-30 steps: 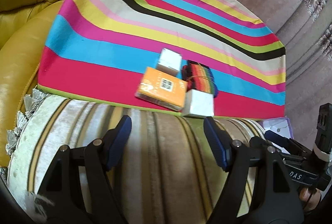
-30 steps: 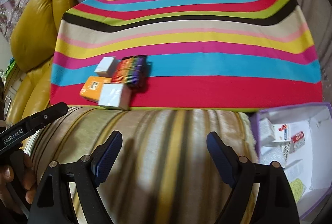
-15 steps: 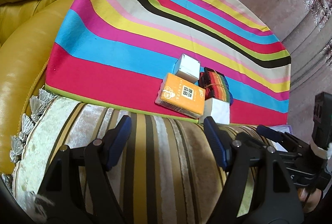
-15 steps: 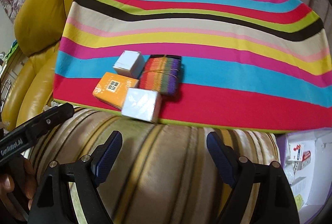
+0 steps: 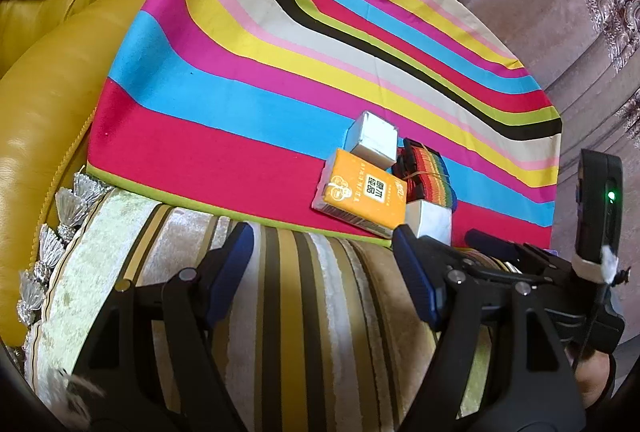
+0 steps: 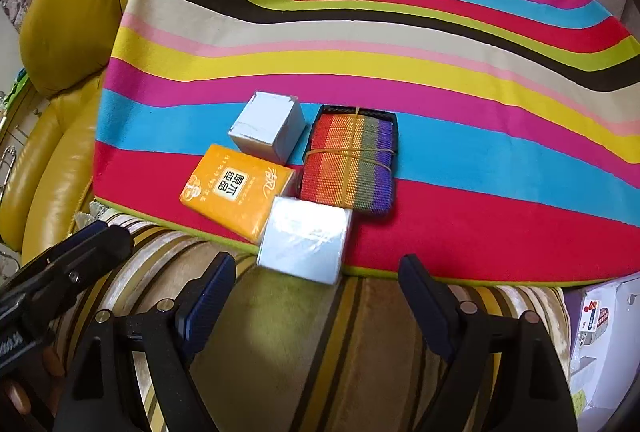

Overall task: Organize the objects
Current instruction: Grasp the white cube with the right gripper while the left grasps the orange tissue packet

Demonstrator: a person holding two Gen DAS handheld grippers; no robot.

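A yellow leather sofa (image 6: 68, 31) fills the left edge of both views. Spread beside it is the striped cloth (image 6: 360, 43), the landmark here, lying flat as a work surface; whether a bench or a seat carries it cannot be told. Along the cloth's near edge runs a striped velvet cushion (image 6: 344, 352), and both hand-held grippers hang over it.

At the cloth's right near corner an open white box (image 6: 600, 332) holds small packets, likely the place the things are to be gathered into.

All four task things sit huddled near the cloth's near edge, left of its middle. The rainbow strap bundle (image 6: 350, 167) is bound with an elastic band so that it stays folded. The orange tissue pack (image 6: 236, 187) lies flat just left of it. The wrapped white box (image 6: 306, 244) overhangs the cloth's near edge, touching the tissue pack. The small white cube (image 6: 268, 127) stands farthest back, on the blue stripe.

The right hand-held gripper (image 6: 312, 300) has its jaws spread wide and empty, the wrapped white box just ahead of the gap, which suggests that box is the next pick. The left hand-held gripper (image 5: 324, 268) is also spread and empty, aimed at the cushion left of the cluster.
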